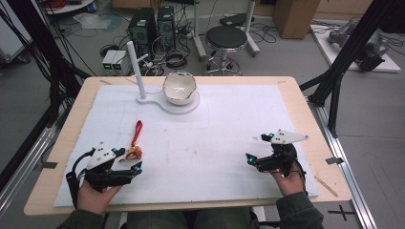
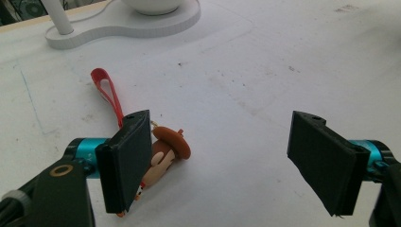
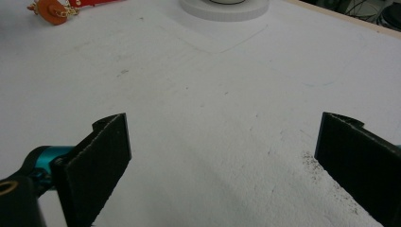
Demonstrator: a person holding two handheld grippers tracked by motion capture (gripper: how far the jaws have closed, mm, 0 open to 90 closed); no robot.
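A small mushroom-shaped charm (image 2: 163, 153) with a brown cap lies on the white mat, joined to a red strap (image 2: 106, 92). In the high view the charm (image 1: 132, 153) lies just beyond my left gripper (image 1: 128, 160). That left gripper (image 2: 227, 163) is open, its left pad right beside the charm and nothing between the jaws. My right gripper (image 1: 258, 149) rests near the front right of the mat. In its own view the right gripper (image 3: 222, 161) stands open over bare mat, with the charm (image 3: 52, 9) far off at the top left.
A white stand (image 1: 165, 101) at the back of the mat carries an upright post (image 1: 135, 64) and a white bowl (image 1: 179, 88). The mat (image 1: 205, 138) covers a wooden table (image 1: 315, 138). Beyond the table stand a stool, computer cases and cables on the floor.
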